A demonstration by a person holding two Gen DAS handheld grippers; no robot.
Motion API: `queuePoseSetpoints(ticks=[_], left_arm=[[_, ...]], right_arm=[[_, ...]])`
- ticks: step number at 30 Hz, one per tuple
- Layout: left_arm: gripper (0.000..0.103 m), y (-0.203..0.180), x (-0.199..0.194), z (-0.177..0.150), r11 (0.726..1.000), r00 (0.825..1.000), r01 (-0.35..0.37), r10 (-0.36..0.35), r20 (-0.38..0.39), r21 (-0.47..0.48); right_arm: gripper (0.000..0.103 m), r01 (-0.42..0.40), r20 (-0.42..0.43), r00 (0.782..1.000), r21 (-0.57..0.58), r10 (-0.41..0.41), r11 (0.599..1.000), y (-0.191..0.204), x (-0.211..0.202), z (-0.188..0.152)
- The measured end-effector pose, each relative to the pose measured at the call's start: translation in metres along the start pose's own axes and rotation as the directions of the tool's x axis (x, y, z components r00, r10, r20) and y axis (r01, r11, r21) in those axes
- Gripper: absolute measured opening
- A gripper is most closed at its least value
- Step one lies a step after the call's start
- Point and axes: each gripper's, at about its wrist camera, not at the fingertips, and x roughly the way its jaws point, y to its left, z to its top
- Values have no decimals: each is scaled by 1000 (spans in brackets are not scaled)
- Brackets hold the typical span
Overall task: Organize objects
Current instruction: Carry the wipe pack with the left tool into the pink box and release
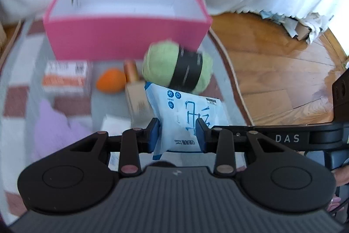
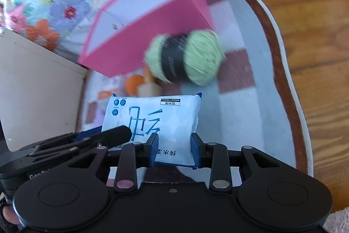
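Observation:
A white and blue wet-wipe pack (image 1: 185,117) is held above the table by both grippers at once. My left gripper (image 1: 177,134) is shut on its near end. My right gripper (image 2: 174,151) is shut on the same pack (image 2: 157,121), beside the left one. Beyond the pack lies a green yarn ball with a black band (image 1: 177,66), also in the right wrist view (image 2: 185,58). Behind the yarn stands an open pink box (image 1: 128,36) with a white, empty inside (image 2: 139,36).
On the checked tablecloth (image 1: 19,71) lie an orange egg-shaped sponge (image 1: 111,80), an orange and white carton (image 1: 65,75), a small brown box (image 1: 137,99), an orange tube (image 1: 130,70) and a lilac cloth (image 1: 54,128). The table's curved edge (image 2: 281,71) runs right, with wooden floor (image 1: 283,71) beyond.

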Motion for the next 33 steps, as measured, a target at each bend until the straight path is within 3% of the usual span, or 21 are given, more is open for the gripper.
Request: queuePoseSetpoints(ticks=[9,15,24,28,33], left_arm=[[35,-8,-38,69,990,993,-41,26,113,135],[35,-4,-26,128,978,986,-79,48,160,191],[35,32,40,197,992,986,-41,22,163,117],[36,49,78,219,998,996,-4,-1,85,69],[34,65,113,230,1000,999,3,-3,52,8]], right_arm=[[38,-6,144,989,-157,29,988,56,-28,59],[38,1,192,980,-215,41,977,66,-18,110],[38,99,222,974,-277,-36,956,67,34,183],[38,147,205,975,-281,-90,948,65,59,210],[38,203,174,972,-297,-156,933,63,89,228]])
